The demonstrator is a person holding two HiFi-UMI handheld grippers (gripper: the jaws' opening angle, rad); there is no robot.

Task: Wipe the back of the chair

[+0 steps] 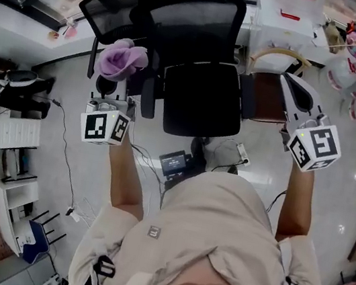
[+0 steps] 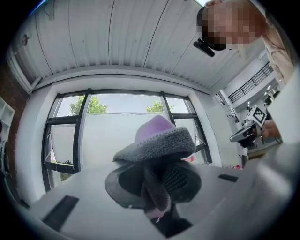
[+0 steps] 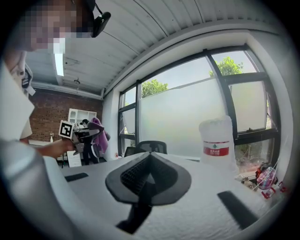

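A black office chair stands in front of me in the head view, its mesh back rising beyond the seat. My left gripper is held up by the chair's left armrest and is shut on a purple and grey cloth. In the left gripper view the cloth bunches out above the closed left gripper. My right gripper is raised to the right of the chair, apart from it. Its pads meet with nothing between them in the right gripper view, where the chair's top shows far off.
A brown-seated wooden chair stands just right of the office chair, under my right gripper. A white table with clutter and plastic bags sits at the back right. A white shelf unit is at the left. A black device and cables lie on the floor.
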